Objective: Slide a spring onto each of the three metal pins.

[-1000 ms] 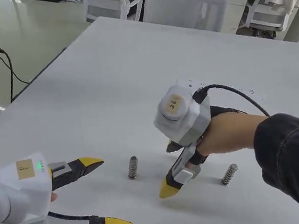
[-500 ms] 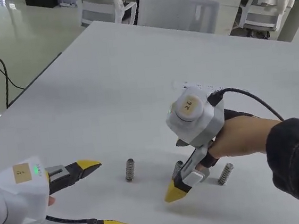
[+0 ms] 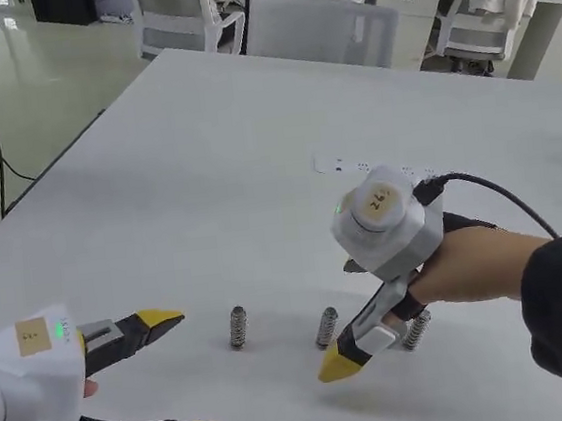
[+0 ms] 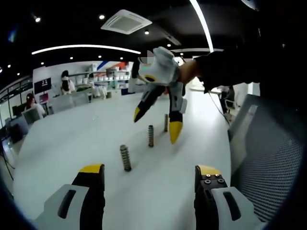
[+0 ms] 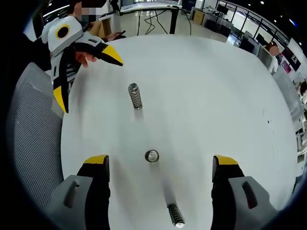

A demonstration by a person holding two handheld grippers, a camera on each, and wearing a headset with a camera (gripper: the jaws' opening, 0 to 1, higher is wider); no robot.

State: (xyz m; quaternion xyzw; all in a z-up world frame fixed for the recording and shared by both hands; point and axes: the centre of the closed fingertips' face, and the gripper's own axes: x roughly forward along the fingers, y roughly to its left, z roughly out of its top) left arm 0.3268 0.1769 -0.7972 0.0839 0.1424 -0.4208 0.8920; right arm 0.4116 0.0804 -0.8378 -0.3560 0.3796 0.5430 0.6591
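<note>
Three springs (image 3: 327,327) upright on table (image 3: 205,158), axes vertical

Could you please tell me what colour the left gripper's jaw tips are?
Yellow on the left gripper, clearest in the head view.

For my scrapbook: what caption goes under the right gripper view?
Open right gripper pointing down at the middle spring of three on a white table, open left gripper beyond.

Metal springs (image 3: 237,328), matt white table (image 3: 205,158)
</note>
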